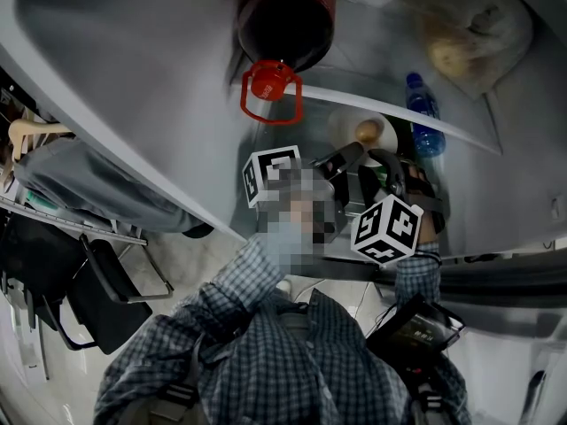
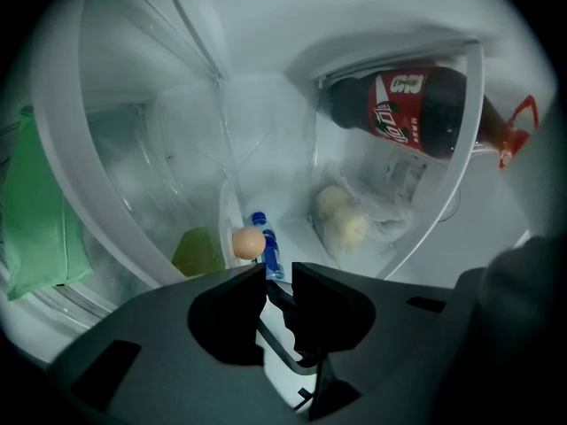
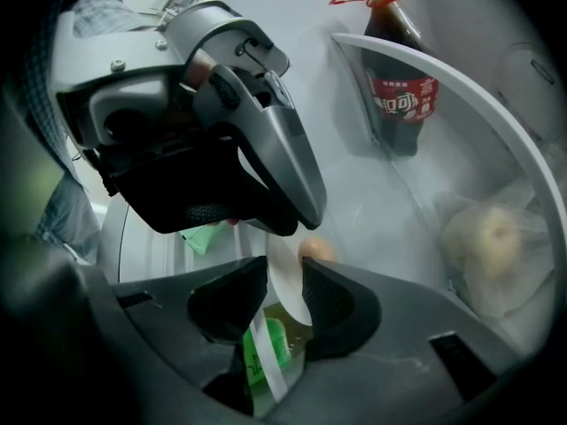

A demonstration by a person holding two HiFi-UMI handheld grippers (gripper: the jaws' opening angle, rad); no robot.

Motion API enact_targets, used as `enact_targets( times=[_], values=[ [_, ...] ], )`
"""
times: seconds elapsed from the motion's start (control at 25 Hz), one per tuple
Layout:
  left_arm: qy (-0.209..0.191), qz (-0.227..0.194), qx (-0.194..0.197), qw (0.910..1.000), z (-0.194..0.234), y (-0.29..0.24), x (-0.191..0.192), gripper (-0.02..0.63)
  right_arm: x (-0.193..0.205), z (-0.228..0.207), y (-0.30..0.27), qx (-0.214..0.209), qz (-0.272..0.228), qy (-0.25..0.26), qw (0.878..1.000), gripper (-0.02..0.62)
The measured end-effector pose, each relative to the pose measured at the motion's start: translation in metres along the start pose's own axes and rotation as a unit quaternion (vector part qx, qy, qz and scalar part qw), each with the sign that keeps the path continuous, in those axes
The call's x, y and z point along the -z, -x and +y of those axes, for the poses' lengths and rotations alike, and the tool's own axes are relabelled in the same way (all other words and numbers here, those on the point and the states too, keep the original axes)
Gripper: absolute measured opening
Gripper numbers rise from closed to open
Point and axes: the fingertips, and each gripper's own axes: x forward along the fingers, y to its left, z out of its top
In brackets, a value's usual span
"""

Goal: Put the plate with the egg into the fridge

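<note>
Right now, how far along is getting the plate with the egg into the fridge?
Nearly done: the plate with the egg is inside the fridge, apparently set down. In hand: the right hand-held gripper stands open around its rim. Remaining: pulling it and the left hand-held gripper clear.

1. Plate (image 1: 345,124) with egg (image 1: 368,132) sits inside fridge (image 1: 115,60)
2. My left gripper (image 1: 354,152) and right gripper (image 1: 388,160) both at plate's near rim
3. Cola bottle (image 1: 288,20) above, blue bottle (image 1: 423,118) beside plate, bag (image 1: 469,34) top right

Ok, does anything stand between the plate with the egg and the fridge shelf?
Nothing visible does: the plate, egg on it, is already inside the fridge, its rim between the right gripper's open jaws.
</note>
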Motion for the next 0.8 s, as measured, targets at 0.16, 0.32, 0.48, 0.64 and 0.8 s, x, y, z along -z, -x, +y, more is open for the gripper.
enact_targets(
  times=[0.16,0.32,0.48,0.64,0.8],
  values=[
    [0.002,0.0,0.0,1.0,0.0,0.0,0.001,0.087,0.003,-0.003,-0.001,0.013,0.014,-0.015,1.0,0.117],
    [0.0,0.0,-0.001,1.0,0.0,-0.001,0.0,0.087,0.004,-0.005,-0.001,0.021,0.014,-0.004,1.0,0.117],
    [-0.009,0.0,-0.004,1.0,0.0,-0.002,-0.001,0.087,0.001,-0.002,0.002,0.001,0.007,0.007,1.0,0.118],
    [-0.012,0.0,-0.005,0.9999,-0.001,-0.002,-0.001,0.087,-0.002,0.003,0.003,-0.019,-0.004,-0.002,1.0,0.118],
    [-0.011,-0.002,-0.005,0.9999,-0.001,-0.001,-0.003,0.087,-0.005,0.005,0.003,-0.035,-0.024,-0.024,0.999,0.118]
  ],
)
